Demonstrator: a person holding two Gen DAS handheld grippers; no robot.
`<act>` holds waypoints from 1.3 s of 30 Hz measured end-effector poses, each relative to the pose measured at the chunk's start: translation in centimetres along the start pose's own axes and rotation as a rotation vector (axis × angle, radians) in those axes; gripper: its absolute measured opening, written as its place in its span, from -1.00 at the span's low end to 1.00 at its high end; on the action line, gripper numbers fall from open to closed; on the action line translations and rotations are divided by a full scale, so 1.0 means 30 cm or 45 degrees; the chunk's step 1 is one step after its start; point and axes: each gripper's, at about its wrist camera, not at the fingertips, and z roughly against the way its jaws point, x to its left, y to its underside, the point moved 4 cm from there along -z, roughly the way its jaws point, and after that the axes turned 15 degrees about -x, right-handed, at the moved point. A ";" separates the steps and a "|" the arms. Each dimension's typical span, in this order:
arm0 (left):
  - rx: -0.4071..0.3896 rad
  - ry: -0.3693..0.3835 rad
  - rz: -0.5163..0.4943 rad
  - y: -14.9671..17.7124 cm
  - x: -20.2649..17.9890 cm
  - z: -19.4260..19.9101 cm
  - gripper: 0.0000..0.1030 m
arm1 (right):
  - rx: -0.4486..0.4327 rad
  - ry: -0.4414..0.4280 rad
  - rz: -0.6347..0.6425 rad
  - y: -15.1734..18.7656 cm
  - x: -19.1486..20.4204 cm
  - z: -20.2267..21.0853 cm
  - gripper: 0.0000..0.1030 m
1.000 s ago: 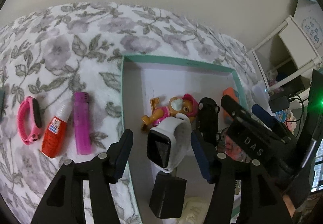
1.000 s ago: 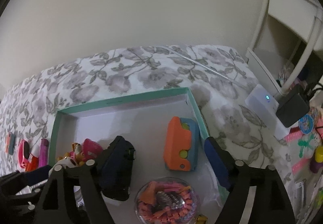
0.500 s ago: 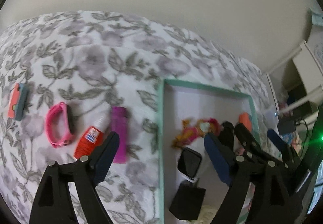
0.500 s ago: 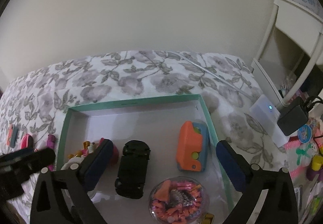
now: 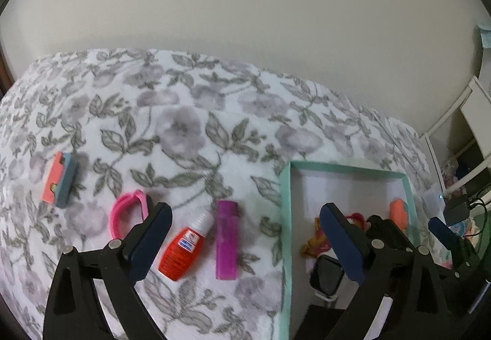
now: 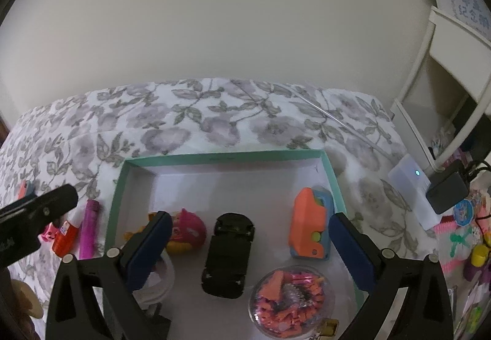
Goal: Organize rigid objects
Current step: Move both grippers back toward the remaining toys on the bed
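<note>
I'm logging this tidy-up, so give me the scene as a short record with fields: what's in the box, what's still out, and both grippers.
container: teal-rimmed box
in box: black toy car, orange and blue toy, pink pup figure, smartwatch, clear ball of pink bits
on blanket: purple lighter, red bottle, pink band, orange and grey block
left gripper: open, empty
right gripper: open, empty

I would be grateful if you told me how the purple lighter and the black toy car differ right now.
The purple lighter lies on the flowered blanket, outside the teal box; the black toy car lies inside the box. The lighter is a slim, translucent purple bar, while the car is broader, chunkier and black. The lighter sits beside a red bottle; the car lies between a pink toy and an orange block. Neither is held by a hand-held gripper.
</note>
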 end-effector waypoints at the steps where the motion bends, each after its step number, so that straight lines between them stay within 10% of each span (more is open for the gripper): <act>1: -0.010 0.001 -0.009 -0.005 0.002 0.003 0.89 | -0.002 -0.003 0.002 -0.002 0.004 0.002 1.00; 25: -0.089 -0.077 -0.082 -0.037 0.031 0.037 0.89 | -0.041 -0.065 -0.081 -0.029 0.043 0.044 1.00; 39: -0.083 -0.276 -0.020 -0.089 0.313 0.051 0.89 | -0.072 -0.194 -0.021 -0.037 0.219 0.074 1.00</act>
